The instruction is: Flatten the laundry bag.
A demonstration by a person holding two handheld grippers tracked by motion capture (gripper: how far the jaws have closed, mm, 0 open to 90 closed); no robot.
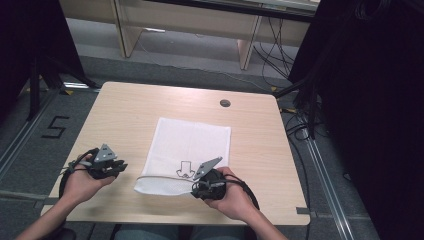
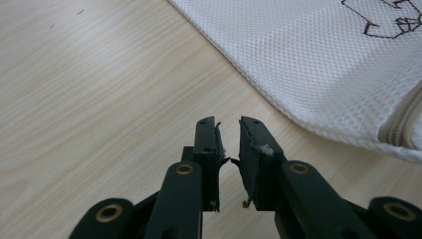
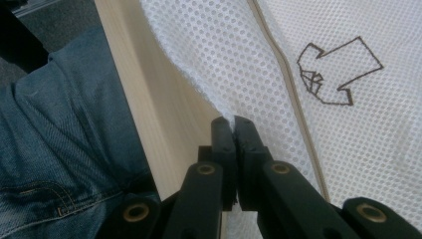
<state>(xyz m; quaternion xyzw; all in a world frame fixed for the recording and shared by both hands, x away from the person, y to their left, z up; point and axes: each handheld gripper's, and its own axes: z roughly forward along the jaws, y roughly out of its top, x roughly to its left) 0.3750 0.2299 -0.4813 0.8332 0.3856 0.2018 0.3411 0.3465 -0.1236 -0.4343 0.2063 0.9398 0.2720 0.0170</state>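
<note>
While pinching the near edge of the mesh bag, right gripper looks clamped tight on the fabric: jaws pressed together in the right gripper view with white mesh bunched right at the tips, edge lifted a bit off the table. Left gripper a different story, slightly parted with only a narrow gap, gripping nothing, just bare wood under it in the left gripper view.

So, taking the bag as the landmark: lying flat mid-table, long axis running away from the person, near end hanging close to the table's front edge. Zipper running along that near end, crosswise, plus a little arrow logo printed just beyond it. Right gripper sitting at the bag's near-right corner, touching. Left gripper off to the bag's left, near but apart, pointed toward the near-left corner, with the zipper end showing at the right of its view.

Guessing the next bit is the left one reaching across to the bag's near-left side, probably for the zipper or the edge, while the right anchors. Clearly the nearer free hand for that corner, so a short sideways slide should do. Can't tell from here where the zipper pull is, or whether the bag is zipped or not.
</note>
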